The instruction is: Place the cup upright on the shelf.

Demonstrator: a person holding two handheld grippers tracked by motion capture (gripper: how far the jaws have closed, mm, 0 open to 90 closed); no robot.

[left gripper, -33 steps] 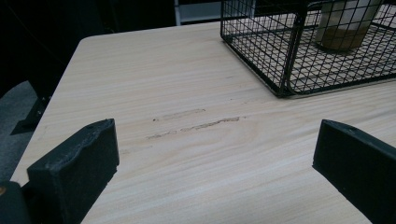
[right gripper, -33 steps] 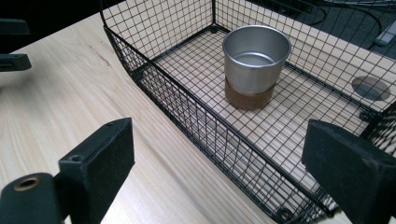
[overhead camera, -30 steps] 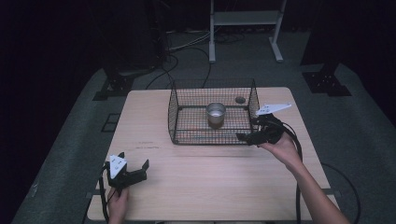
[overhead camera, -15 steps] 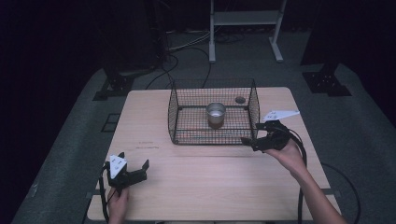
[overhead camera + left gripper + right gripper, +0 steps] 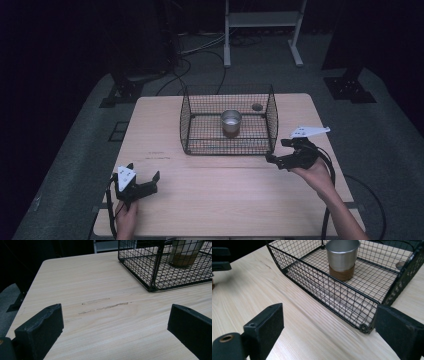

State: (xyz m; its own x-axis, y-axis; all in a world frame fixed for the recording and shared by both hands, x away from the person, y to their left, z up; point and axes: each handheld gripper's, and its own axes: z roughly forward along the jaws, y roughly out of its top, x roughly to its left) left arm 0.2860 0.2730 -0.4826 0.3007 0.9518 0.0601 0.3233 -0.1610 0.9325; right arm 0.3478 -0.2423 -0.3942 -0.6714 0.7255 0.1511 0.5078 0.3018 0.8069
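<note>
Cup (image 5: 231, 121) sits upright in the middle of wire basket (image 5: 272, 117) on bench (image 5: 225, 190). Right gripper (image 5: 286, 154), jaws wide and empty, is just off the basket's near right corner; cup lies ahead-left past the mesh wall. Left gripper (image 5: 142, 181), jaws wide and empty, is well apart near the front-left edge. Right hand is nearer.

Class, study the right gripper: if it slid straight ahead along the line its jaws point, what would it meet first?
Most likely the wire basket. The right gripper is open and faces the basket's near mesh wall, with the near corner by one jaw. The metal cup stands behind that wall, so it wouldn't be reached first. Depth is hard to judge.
</note>
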